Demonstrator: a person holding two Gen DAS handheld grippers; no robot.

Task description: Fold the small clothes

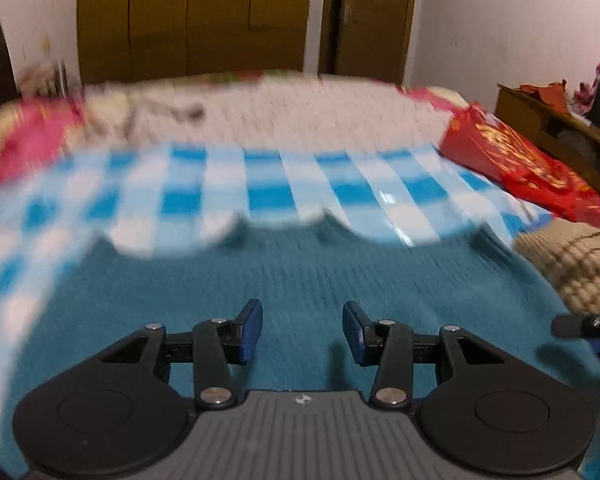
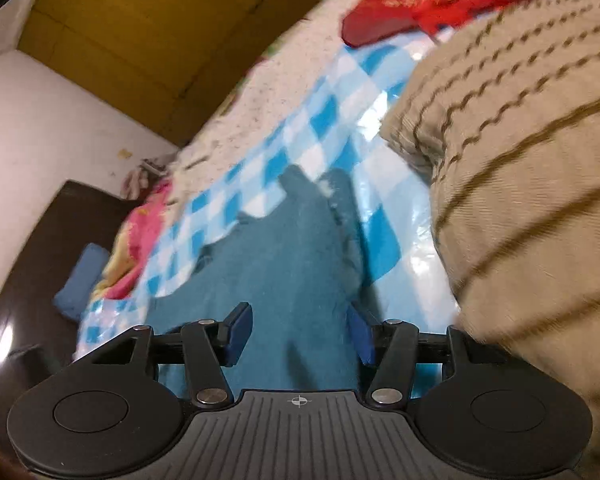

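Hovering low with jaws wide and empty, the left claw (image 1: 302, 330) and right claw (image 2: 299, 332) both have the teal knit garment (image 1: 300, 280) spread flat just ahead, probably lining up for a hem grab on the checkered sheet (image 1: 228, 184).

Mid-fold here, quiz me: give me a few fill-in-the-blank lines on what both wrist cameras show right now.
1. Both the left tongs and the right tongs have their jaws ____, holding nothing.
2. The teal knitted garment lies on a plastic sheet checked in white and ____.
3. In the right wrist view, the beige knitted garment carries thin ____ stripes.
4. The shiny gold-printed bag at the sheet's right edge is ____.

Missing words: open; blue; brown; red
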